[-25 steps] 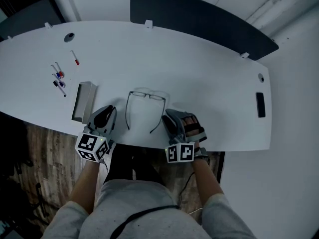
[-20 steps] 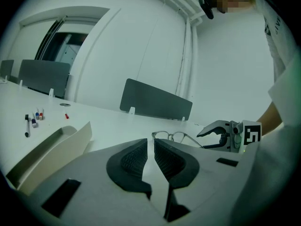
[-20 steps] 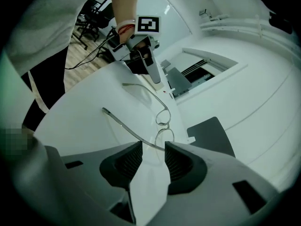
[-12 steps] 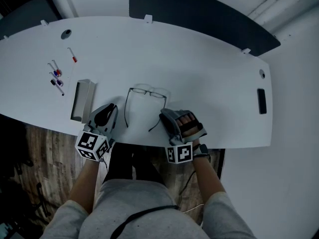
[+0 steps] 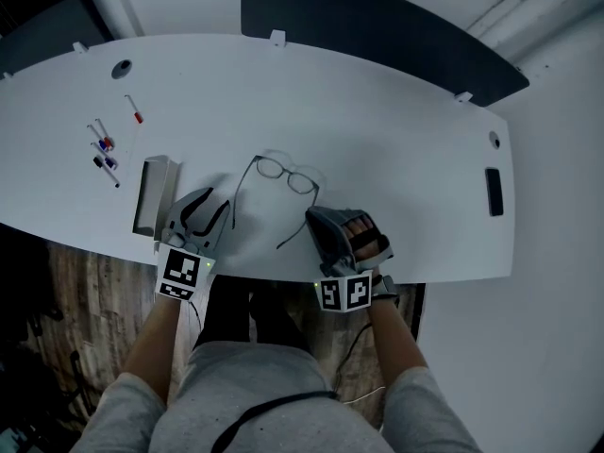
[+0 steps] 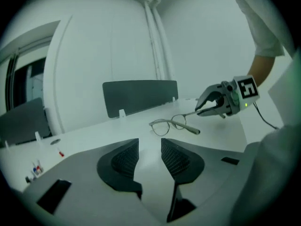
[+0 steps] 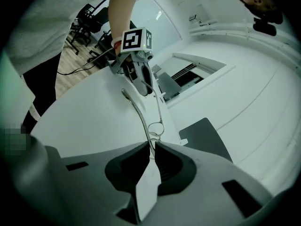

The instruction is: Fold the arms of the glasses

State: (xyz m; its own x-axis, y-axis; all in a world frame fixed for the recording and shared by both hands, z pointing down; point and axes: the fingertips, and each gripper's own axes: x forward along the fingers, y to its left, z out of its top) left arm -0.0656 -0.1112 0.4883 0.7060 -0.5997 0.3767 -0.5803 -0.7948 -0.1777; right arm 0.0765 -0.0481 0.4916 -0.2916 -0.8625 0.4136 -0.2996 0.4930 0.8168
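Both forearms (image 5: 162,333) reach over the table's (image 5: 406,130) near edge, with the grippers tipped slightly down. The right gripper (image 7: 153,147) has just been closing its jaws and pinches one arm of the glasses (image 5: 286,175), which sit unfolded on the table between the grippers. The left gripper (image 6: 149,145) has just been opening its jaws, which now stand wide and empty beside the other arm.

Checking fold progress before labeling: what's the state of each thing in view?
glasses: both arms unfolded, one arm gripped.
right gripper: jaws just closed, shut on one arm of the glasses.
left gripper: jaws just opened, nothing between them.
markers: lying flat, untouched.
grey tray: lying flat, contents unclear.
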